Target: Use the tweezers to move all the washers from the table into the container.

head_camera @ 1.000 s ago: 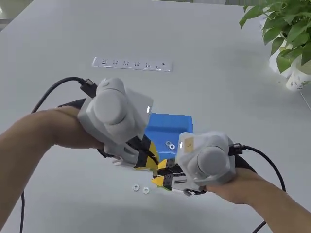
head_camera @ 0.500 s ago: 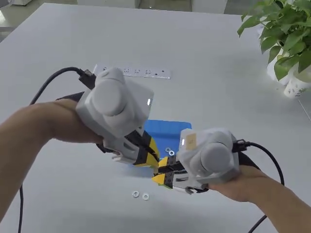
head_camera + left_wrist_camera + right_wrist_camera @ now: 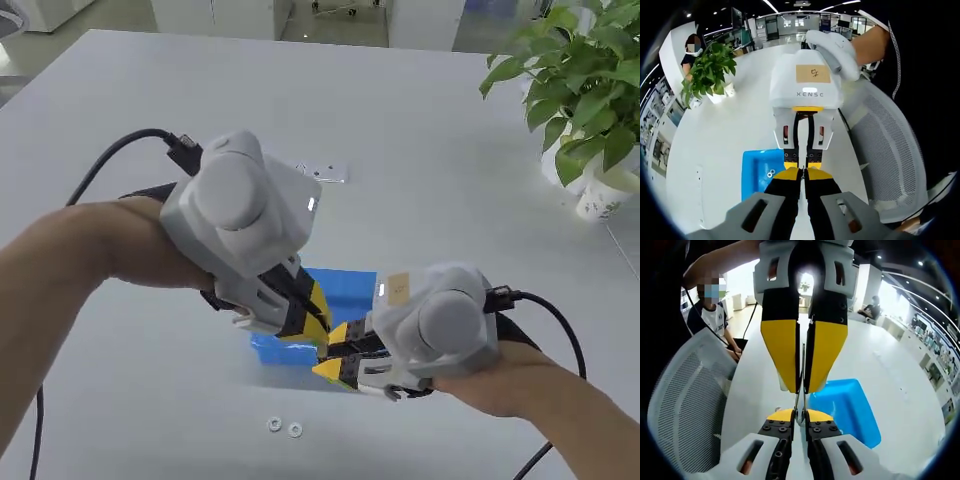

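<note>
Above the table my two grippers meet tip to tip. My left gripper (image 3: pixel 312 322) and right gripper (image 3: pixel 330 368) each have yellow-tipped jaws pressed together. In the right gripper view, thin metal tweezers (image 3: pixel 800 401) rise from my right gripper (image 3: pixel 799 417) into the narrow gap of the left gripper (image 3: pixel 802 385). The left gripper view has its own jaws (image 3: pixel 801 174) facing the right gripper (image 3: pixel 801 159). A blue container (image 3: pixel 345 283) lies just behind the grippers; two washers (image 3: pixel 771 173) rest in the container (image 3: pixel 754 175). Two more washers (image 3: pixel 284 427) lie on the table in front.
A white power strip (image 3: pixel 322 172) lies farther back on the grey table (image 3: pixel 450 180). A potted plant (image 3: pixel 580 90) stands at the far right. A mesh chair (image 3: pixel 685 405) and a person sit beside the table.
The head view has tilted up, so the table things sit lower in the picture. The grippers stay joined tip to tip over the container's near edge.
</note>
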A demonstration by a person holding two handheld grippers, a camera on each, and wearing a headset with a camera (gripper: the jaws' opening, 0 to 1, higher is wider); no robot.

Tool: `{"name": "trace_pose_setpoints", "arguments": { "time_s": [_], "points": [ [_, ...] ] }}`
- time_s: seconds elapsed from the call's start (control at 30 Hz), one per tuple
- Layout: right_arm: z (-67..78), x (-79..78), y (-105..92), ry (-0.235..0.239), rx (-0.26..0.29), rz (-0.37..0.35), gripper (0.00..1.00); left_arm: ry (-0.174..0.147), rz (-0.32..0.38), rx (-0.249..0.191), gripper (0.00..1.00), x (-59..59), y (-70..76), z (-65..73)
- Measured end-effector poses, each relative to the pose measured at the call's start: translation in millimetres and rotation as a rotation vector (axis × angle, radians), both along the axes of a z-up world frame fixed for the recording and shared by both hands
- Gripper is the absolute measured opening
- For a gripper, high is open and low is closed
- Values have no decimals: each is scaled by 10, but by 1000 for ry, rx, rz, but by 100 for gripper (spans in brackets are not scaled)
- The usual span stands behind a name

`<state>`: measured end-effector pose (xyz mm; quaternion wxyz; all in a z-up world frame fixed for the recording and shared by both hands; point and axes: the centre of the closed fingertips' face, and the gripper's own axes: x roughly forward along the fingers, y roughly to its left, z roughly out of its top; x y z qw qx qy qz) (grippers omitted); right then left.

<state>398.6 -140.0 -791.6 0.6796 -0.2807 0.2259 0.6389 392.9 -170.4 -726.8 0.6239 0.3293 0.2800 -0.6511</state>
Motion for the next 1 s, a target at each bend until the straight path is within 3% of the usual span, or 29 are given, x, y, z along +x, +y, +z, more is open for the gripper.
{"name": "trace_pose_setpoints", "arguments": {
  "time_s": [0.37,1.0],
  "points": [
    [38,252,-8,-18,4,-22,10,-26,5,0,7,230,-18,32],
    [-167,536,69,2,-3,-18,10,-24,8,25,7,530,56,-178]
  ]
}}
